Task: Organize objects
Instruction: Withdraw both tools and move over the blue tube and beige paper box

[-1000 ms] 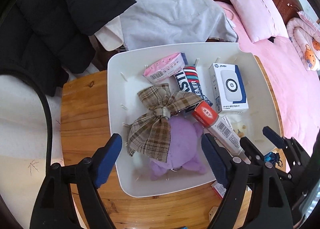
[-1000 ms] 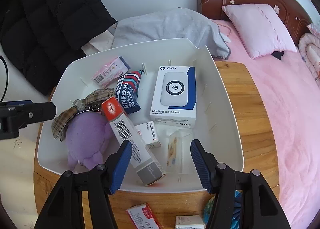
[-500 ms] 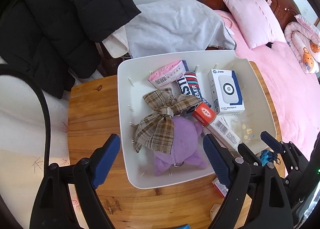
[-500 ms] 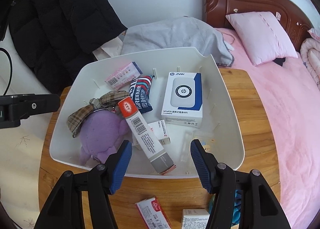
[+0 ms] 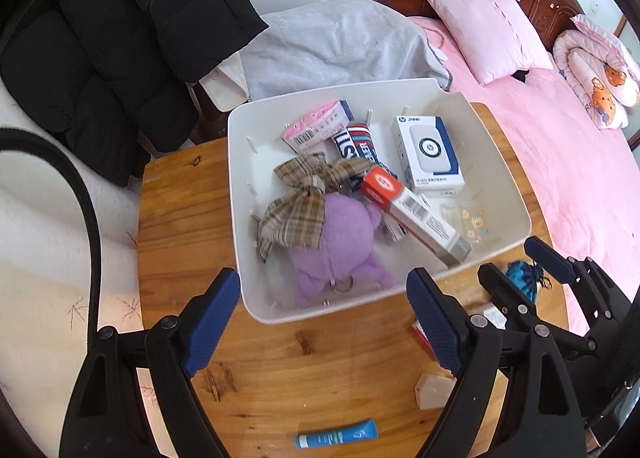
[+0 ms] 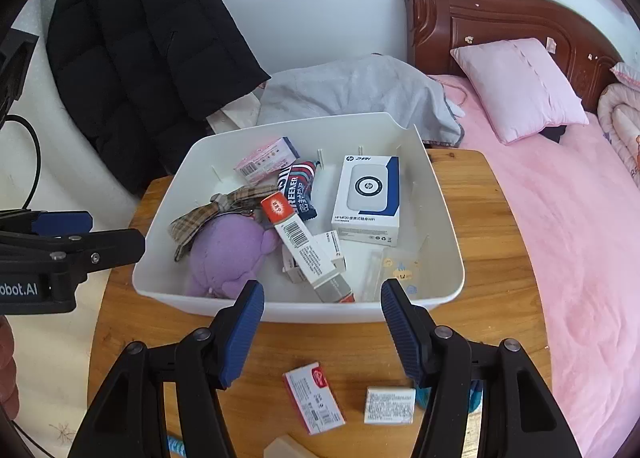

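A white bin on a round wooden table holds a purple plush under a plaid bow, a long red-and-white box, a white-and-blue box, a pink box and a striped packet. My left gripper hangs open and empty above the bin's near edge. To its right, my right gripper also stands open with nothing between its fingers, over the near rim.
Loose on the table in front of the bin lie a blue tube, a red-and-white box, a small white box, a wooden block and a blue tuft. A black coat, grey cloth and a pink bed surround the table.
Both grippers have drawn back and risen from the bin, so it looks smaller and more of the table's front shows. The things in the bin have not moved.
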